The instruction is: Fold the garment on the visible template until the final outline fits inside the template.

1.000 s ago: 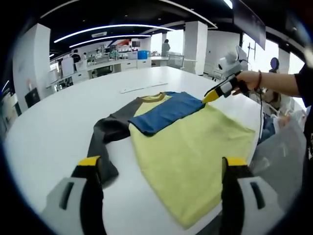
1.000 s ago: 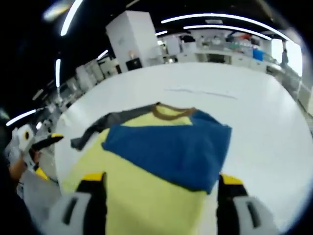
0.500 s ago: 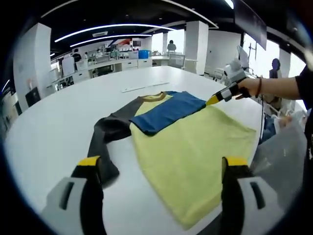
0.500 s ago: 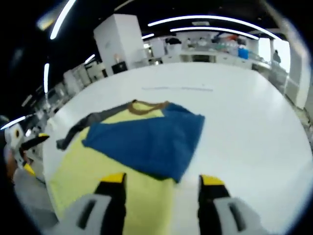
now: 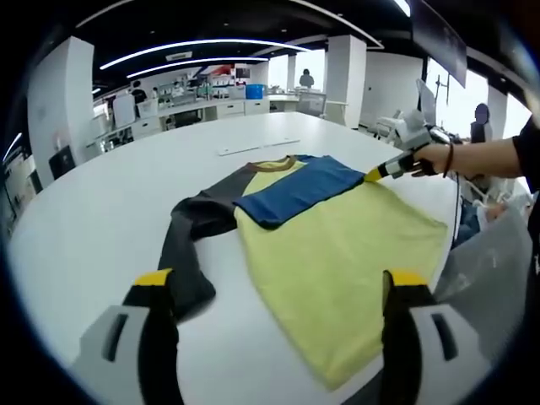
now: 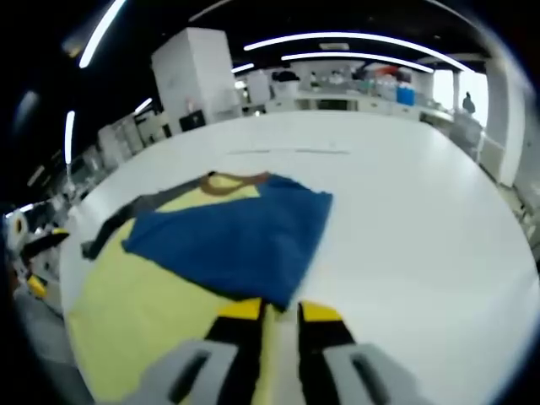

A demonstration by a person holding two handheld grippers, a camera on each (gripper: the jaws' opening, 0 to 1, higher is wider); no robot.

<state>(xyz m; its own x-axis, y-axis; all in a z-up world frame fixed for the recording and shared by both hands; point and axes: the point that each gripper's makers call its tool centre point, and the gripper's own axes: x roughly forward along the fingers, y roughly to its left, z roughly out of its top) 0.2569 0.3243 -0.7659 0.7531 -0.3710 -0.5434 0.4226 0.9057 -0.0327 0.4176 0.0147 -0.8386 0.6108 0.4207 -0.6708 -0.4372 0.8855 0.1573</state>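
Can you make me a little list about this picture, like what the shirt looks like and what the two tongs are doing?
shirt: yellow shirt lying flat on the white table
blue sleeve: blue sleeve folded across the chest
grey sleeve: grey sleeve stretched out to the side
collar: brown
left tongs: left tongs wide open, above the shirt's hem
right tongs: right tongs nearly closed, by the blue sleeve's edge; nothing visibly gripped

Garment hem behind right hand-held gripper
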